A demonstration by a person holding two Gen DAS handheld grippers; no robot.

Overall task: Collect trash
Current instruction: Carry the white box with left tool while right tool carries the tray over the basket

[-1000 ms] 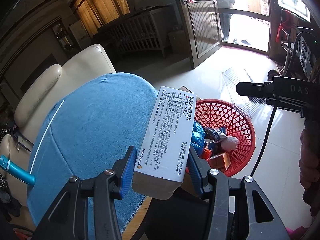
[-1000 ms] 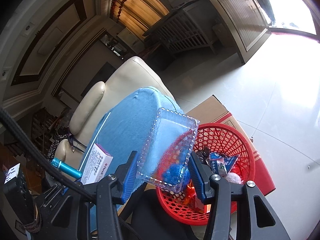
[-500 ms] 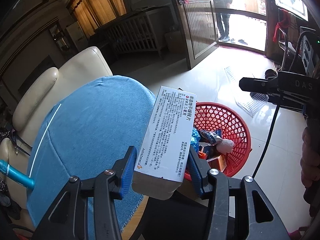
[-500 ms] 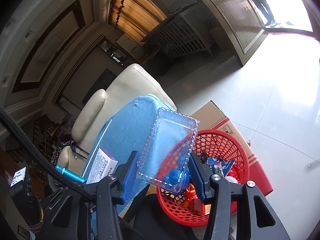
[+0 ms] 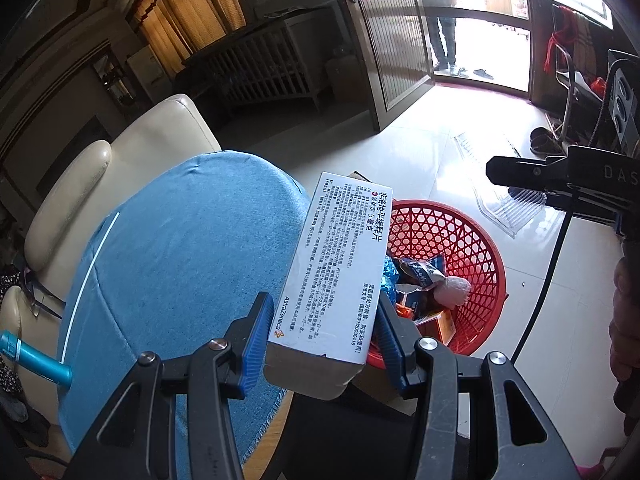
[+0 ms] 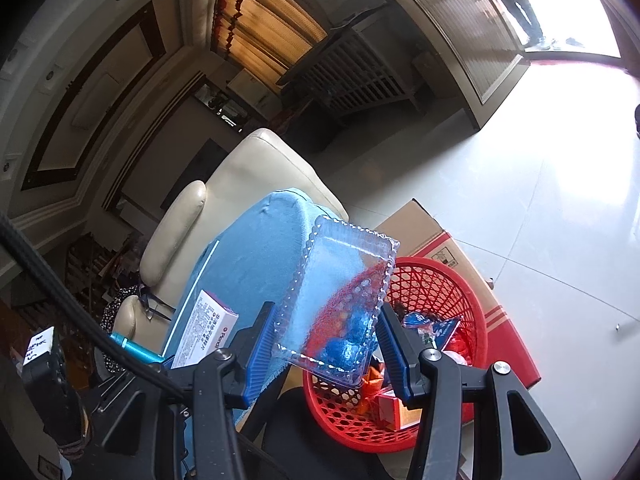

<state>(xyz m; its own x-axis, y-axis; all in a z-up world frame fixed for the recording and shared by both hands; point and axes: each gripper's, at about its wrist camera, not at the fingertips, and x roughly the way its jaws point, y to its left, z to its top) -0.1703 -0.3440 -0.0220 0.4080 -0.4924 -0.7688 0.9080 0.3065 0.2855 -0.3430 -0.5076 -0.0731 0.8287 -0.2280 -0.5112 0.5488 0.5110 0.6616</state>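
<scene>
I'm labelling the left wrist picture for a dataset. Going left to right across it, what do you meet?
Teal tube → cream sofa → blue tablecloth → white medicine box held in the left gripper → red basket → clear plastic tray held in the right gripper.
</scene>
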